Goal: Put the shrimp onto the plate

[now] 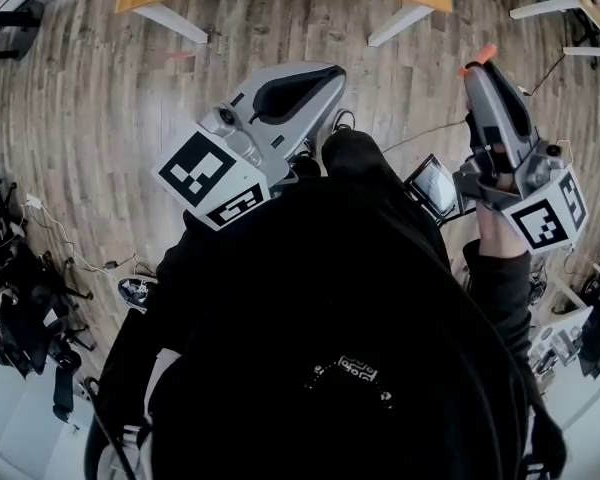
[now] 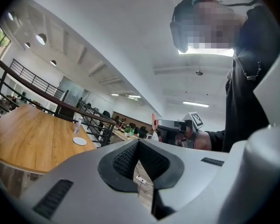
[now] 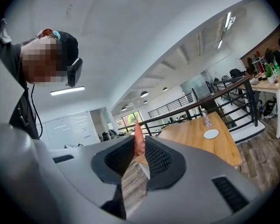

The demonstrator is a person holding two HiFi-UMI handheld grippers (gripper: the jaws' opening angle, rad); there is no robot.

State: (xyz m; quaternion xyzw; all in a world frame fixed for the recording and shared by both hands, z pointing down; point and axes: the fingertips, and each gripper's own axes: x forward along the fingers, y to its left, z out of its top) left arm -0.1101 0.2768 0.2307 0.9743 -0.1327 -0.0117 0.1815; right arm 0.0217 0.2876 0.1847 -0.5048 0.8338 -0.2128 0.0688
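A bottle [image 3: 206, 120] stands on the wooden table [image 3: 191, 136].

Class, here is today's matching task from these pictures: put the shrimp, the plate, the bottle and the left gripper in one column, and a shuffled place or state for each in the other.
Column one:
1. shrimp
2. plate
3. bottle
4. left gripper

Column two:
A. jaws together, nothing held
B. lying flat on the wooden table
C. pinched in the right gripper
D. standing upright on the wooden table

Pairs: 1-C, 2-B, 3-D, 4-A
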